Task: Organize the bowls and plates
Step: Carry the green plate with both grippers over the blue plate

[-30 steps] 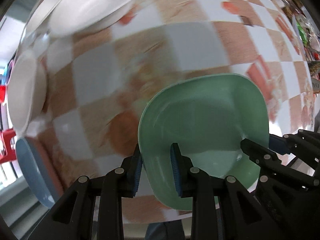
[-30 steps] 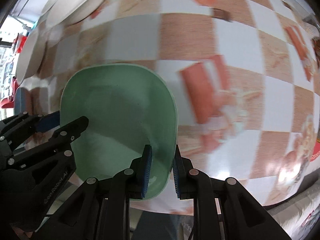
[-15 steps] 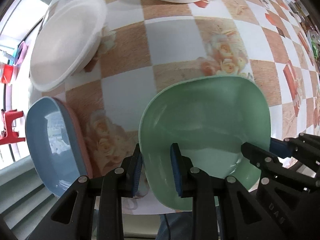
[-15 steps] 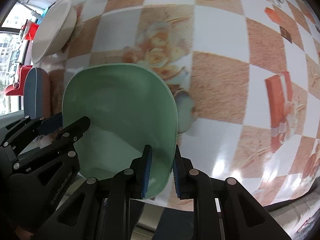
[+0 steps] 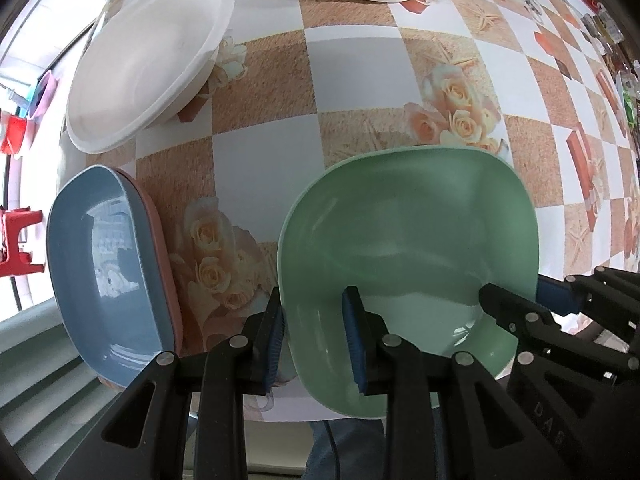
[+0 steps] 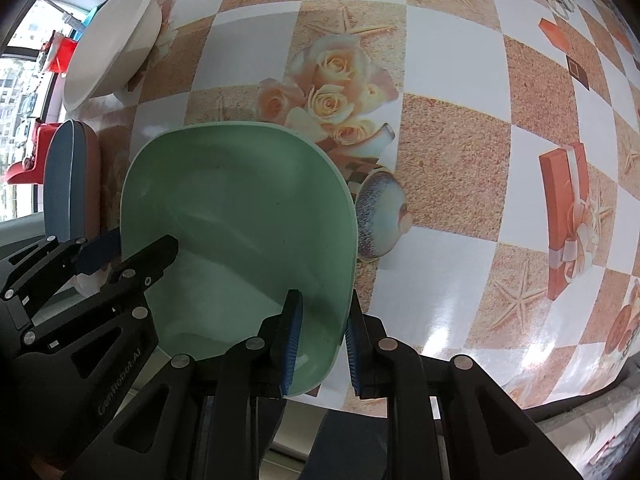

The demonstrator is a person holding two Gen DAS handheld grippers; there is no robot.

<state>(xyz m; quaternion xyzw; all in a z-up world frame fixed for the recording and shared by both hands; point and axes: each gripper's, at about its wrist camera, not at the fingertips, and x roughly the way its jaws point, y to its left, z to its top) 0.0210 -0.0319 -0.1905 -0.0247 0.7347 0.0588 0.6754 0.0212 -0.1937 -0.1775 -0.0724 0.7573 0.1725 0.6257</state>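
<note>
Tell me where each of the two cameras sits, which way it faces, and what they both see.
Left wrist: rides on the left tool, looking forward and down over the table; its pads clamp the left rim of the green dish, with the right tool at the right edge.
Right wrist: rides on the right tool, same downward look; its pads clamp the green dish's right rim, the left tool at the left.
Shared: the green dish, the blue dish stacked on a pink one, a white plate.
</note>
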